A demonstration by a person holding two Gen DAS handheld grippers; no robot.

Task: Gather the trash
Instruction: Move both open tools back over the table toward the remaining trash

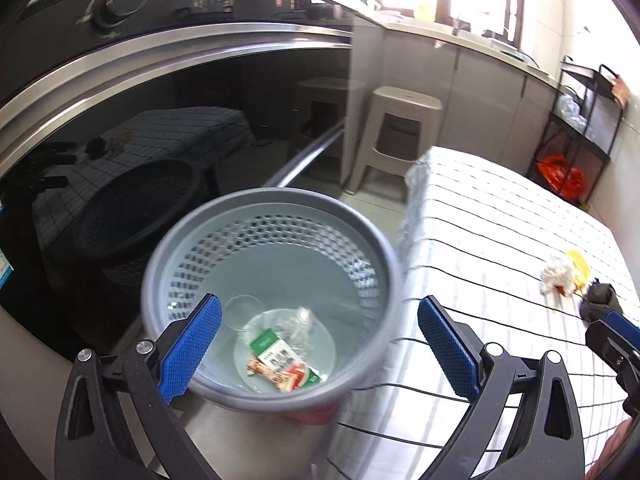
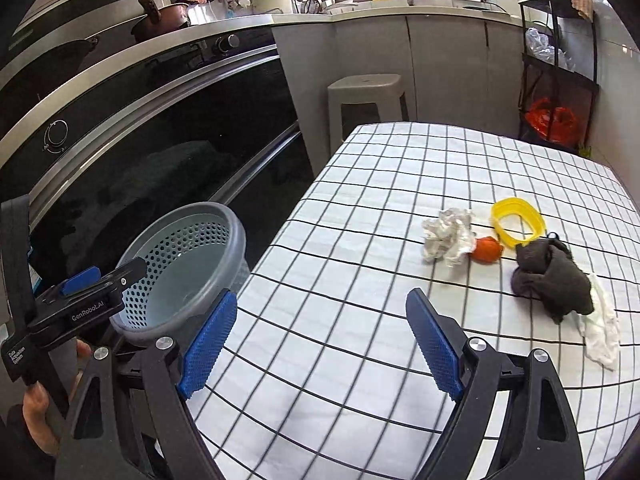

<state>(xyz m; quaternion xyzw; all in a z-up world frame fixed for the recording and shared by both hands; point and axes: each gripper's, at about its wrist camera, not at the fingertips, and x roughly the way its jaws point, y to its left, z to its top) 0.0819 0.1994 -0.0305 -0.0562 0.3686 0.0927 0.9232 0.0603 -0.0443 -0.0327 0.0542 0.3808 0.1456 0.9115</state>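
Observation:
A grey perforated bin (image 1: 276,216) stands beside the table and holds wrappers (image 1: 284,364), a clear cup and crumpled plastic. My left gripper (image 1: 320,348) hangs open above the bin, with nothing between its blue pads. My right gripper (image 2: 320,344) is open over the checked tablecloth (image 2: 360,200), with nothing between its pads. On the cloth beyond it lie a crumpled white paper (image 2: 450,238), an orange scrap (image 2: 486,250), a yellow ring (image 2: 518,222), a dark grey rag (image 2: 548,280) and a white tissue (image 2: 600,336). In the right wrist view the bin (image 2: 188,268) is at lower left, with the left gripper (image 2: 100,280) in front of it.
A black glass oven front (image 2: 160,152) with steel trim runs along the left. A beige stool (image 2: 366,96) stands past the table's far end. A black rack (image 2: 560,80) with a red bag stands at far right. A hand (image 2: 36,420) grips the left tool.

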